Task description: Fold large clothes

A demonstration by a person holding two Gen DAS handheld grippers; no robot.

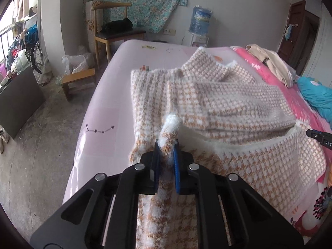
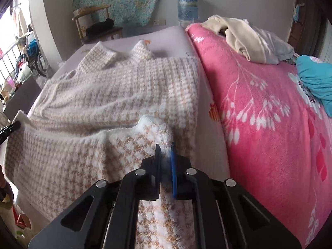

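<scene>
My left gripper [image 1: 167, 145] and right gripper [image 2: 165, 147] each pinch the hem of the sweater [image 1: 217, 101] on the bed [image 1: 108, 95]; soft, fuzzy, floppy knit sags between, so corners hold best

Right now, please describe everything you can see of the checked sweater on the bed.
The sweater is a fluffy knit with a tan-and-white houndstooth pattern and white fuzzy edging. It lies spread on the pale pink sheet, collar at the far end, beside the pink flowered blanket. The left gripper and right gripper each pinch its near edge, lifting it.
</scene>
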